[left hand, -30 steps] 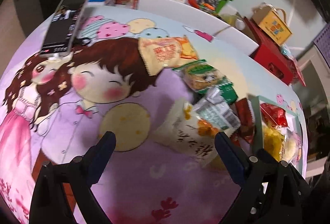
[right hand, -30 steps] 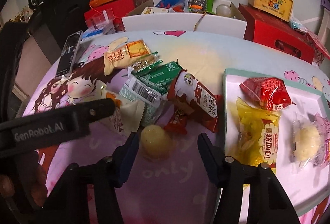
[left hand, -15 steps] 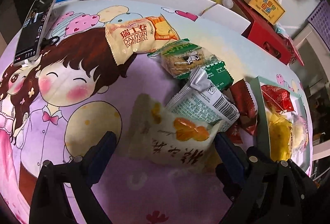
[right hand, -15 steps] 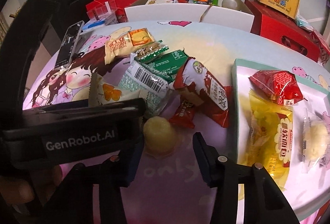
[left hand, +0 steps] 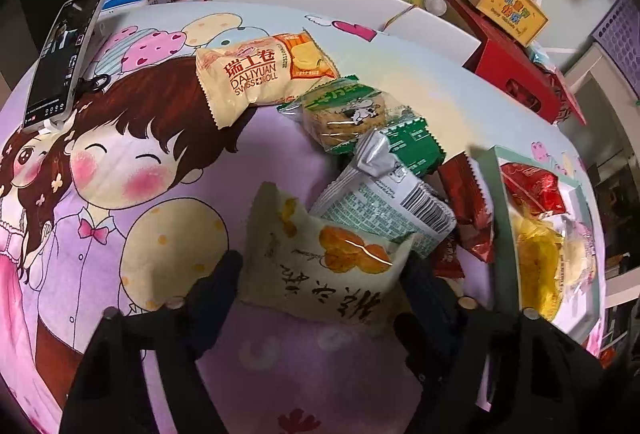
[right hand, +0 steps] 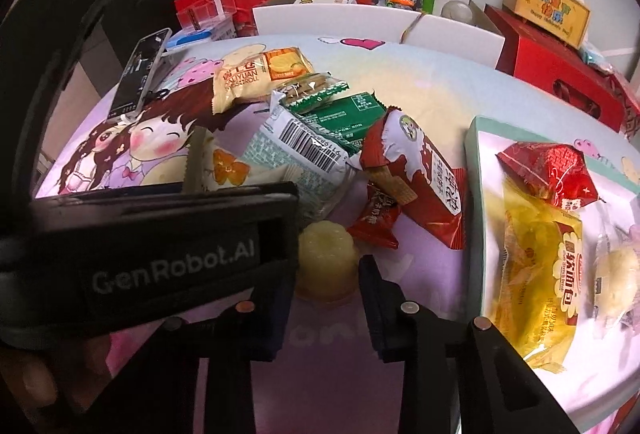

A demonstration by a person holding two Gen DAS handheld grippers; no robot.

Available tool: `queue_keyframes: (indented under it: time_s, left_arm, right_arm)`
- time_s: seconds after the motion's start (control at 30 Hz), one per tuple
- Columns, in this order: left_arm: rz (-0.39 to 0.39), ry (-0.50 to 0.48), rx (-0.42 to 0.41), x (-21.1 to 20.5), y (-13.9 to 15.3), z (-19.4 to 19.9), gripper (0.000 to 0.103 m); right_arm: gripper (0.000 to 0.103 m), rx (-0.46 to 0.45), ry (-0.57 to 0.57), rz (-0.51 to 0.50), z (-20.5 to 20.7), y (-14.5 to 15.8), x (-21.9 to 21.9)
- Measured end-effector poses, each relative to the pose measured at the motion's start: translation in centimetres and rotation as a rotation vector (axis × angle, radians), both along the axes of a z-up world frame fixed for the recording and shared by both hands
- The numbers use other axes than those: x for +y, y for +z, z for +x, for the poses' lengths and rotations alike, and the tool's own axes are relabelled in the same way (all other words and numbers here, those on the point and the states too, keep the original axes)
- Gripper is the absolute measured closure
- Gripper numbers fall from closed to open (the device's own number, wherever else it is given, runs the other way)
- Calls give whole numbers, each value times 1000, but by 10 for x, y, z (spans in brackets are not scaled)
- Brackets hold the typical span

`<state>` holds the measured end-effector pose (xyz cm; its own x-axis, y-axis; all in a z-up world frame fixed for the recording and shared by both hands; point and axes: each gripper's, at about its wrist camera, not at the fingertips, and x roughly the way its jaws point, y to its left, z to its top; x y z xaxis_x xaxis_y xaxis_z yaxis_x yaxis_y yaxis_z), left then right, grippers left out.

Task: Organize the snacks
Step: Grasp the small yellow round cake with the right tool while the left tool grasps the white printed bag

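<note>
Straddling the cream snack packet [left hand: 320, 258] with the left gripper [left hand: 324, 286] — fingers spread wide at either end of its long axis, not yet pinching. Bracketing the yellow jelly cup [right hand: 328, 258] with the right gripper [right hand: 328, 298], open, nothing held — dead ahead on the surface, tray [right hand: 476, 162] just right.

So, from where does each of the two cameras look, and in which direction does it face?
Left wrist: sits on the left gripper, faces forward and down on the table; its two black fingers flank the cream snack packet.
Right wrist: sits on the right gripper, faces the same table; its fingers flank a yellow jelly cup, and the left gripper's body crosses its left side.
Both share the cream packet, the barcode packet and the tray.
</note>
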<state>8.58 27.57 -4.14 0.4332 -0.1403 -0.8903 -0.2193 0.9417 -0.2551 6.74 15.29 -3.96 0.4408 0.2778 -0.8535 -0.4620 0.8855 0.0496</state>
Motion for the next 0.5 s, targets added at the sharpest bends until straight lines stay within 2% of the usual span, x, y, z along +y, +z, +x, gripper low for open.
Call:
queue_keyframes:
  time_s: [0.3,0.33,0.37,0.5]
  left_arm:
    - [-29,18,-19,8,4,-5,29]
    - [-34,20,-23,9,5,-5,31]
    - [-42,21,-29,10,5,-6,38]
    - [-44,30,-33,11,7,-6,39]
  right_arm:
    - [69,-15,-10,-4,-2,3,-1]
    - [69,-17,-11,-3,-2,4,-1]
    - [69,-20,-12,-1,-2,5,-2]
    - [69,-24,-15,2,-2,7,-3]
